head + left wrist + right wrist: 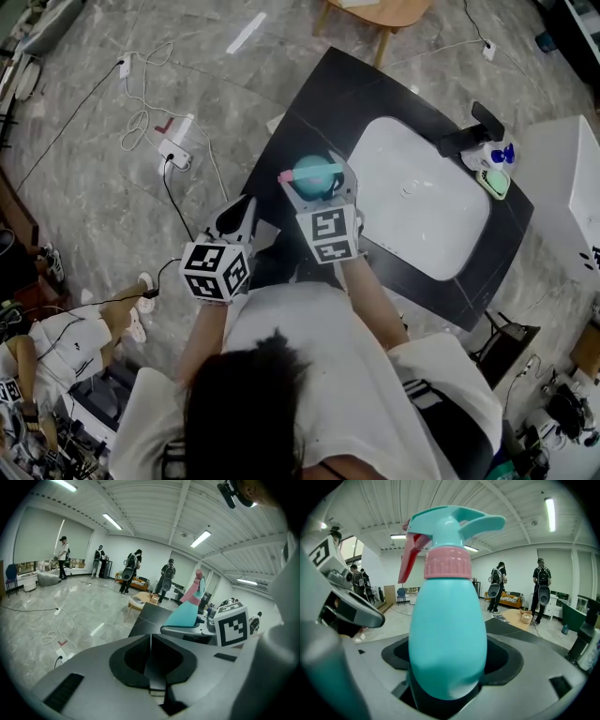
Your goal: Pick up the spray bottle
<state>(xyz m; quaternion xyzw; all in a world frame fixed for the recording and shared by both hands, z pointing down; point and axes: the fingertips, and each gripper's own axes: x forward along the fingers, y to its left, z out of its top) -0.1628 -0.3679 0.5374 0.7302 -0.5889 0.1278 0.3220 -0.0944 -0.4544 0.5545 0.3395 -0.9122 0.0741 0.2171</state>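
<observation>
My right gripper [314, 183] is shut on a teal spray bottle [447, 620] with a pink collar and a red trigger. The bottle [314, 174] is held up above the near-left part of the black counter [309, 103], its body wedged between the jaws. In the left gripper view the bottle [187, 613] shows at the right, beside the right gripper's marker cube. My left gripper [239, 214] is shut with nothing in it and sits left of the right one, off the counter's edge; its jaws [150, 663] meet in the middle.
A white sink basin [422, 202] is set in the counter, with a black tap [469, 136] and small bottles [497, 164] at its far right. Cables and a power strip [173, 150] lie on the marble floor. Several people stand in the far room.
</observation>
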